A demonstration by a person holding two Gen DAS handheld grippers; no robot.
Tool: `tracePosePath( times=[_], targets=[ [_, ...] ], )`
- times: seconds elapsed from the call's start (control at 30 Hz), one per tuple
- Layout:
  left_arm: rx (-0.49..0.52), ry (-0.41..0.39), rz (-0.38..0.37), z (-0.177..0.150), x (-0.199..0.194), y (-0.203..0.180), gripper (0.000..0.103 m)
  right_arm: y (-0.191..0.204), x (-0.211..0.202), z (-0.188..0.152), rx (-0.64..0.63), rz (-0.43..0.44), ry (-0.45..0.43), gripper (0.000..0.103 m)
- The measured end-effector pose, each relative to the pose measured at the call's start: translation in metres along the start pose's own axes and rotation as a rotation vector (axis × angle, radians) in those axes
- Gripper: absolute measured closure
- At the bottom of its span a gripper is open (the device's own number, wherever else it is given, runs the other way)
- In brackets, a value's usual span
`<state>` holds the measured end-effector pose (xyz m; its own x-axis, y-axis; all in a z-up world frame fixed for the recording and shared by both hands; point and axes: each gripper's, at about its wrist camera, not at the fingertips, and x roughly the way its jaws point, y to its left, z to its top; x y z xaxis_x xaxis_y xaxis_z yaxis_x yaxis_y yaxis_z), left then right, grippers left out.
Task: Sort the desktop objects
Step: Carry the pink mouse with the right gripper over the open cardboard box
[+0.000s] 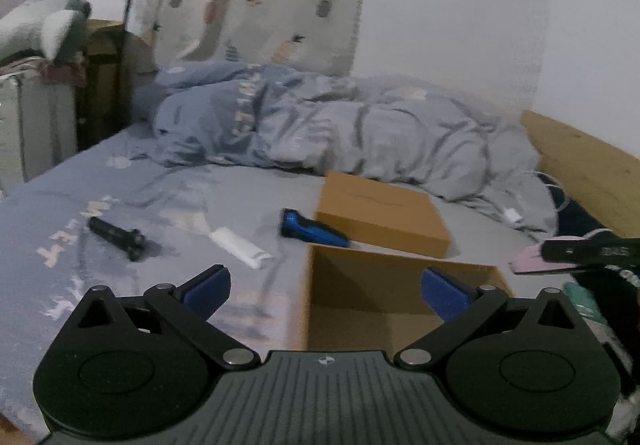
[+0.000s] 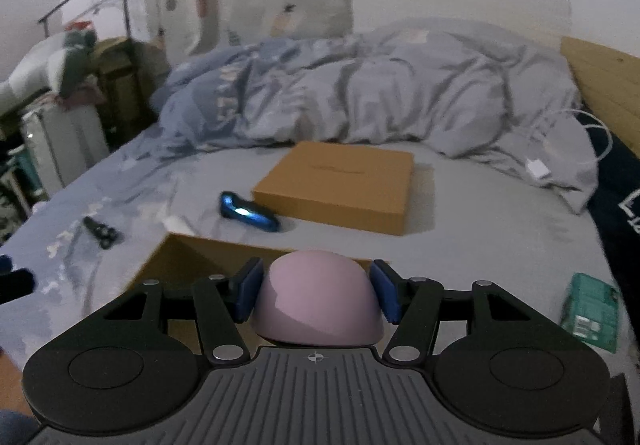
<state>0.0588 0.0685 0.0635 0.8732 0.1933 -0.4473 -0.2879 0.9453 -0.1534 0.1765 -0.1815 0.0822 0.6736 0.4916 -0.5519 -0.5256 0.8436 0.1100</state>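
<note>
My right gripper is shut on a rounded pink object, held above the near edge of an open cardboard box. In the left wrist view that same pink object shows at the right edge in the other gripper's fingers, beside the open box. My left gripper stands open and holds nothing, over the box's left wall. On the grey-blue bedsheet lie a blue shaver, a white bar-shaped object and a black handle-like tool.
A shut cardboard box lies behind the open one. A crumpled duvet fills the back of the bed. A white charger and cable lie at the right, a green packet near the right edge. Wooden bed frame on the right.
</note>
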Motion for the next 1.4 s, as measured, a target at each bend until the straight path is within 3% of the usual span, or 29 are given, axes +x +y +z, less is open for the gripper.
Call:
tracePosePath(
  times=[0.17, 0.3, 0.43, 0.6, 1.4],
  targets=[
    [-0.056, 0.004, 0.071, -0.007, 0.013, 0.024, 0.000, 0.030, 0.009, -0.001, -0.038, 0.013, 0.013, 0.041],
    [-0.068, 0.042, 0.083, -0.016, 0.023, 0.030, 0.000, 0.044, 0.025, -0.005, -0.048, -0.006, 0.039, 0.041],
    [-0.031, 0.039, 0.085, -0.019, 0.022, 0.029, 0.000, 0.054, 0.043, -0.012, -0.051, -0.029, 0.076, 0.041],
    [-0.059, 0.038, 0.073, -0.019, 0.022, 0.035, 0.000, 0.060, 0.065, -0.020, -0.064, -0.052, 0.121, 0.041],
    [-0.143, 0.113, 0.048, -0.036, 0.043, 0.057, 0.000, 0.044, 0.172, -0.046, -0.043, -0.215, 0.316, 0.041]
  ],
)
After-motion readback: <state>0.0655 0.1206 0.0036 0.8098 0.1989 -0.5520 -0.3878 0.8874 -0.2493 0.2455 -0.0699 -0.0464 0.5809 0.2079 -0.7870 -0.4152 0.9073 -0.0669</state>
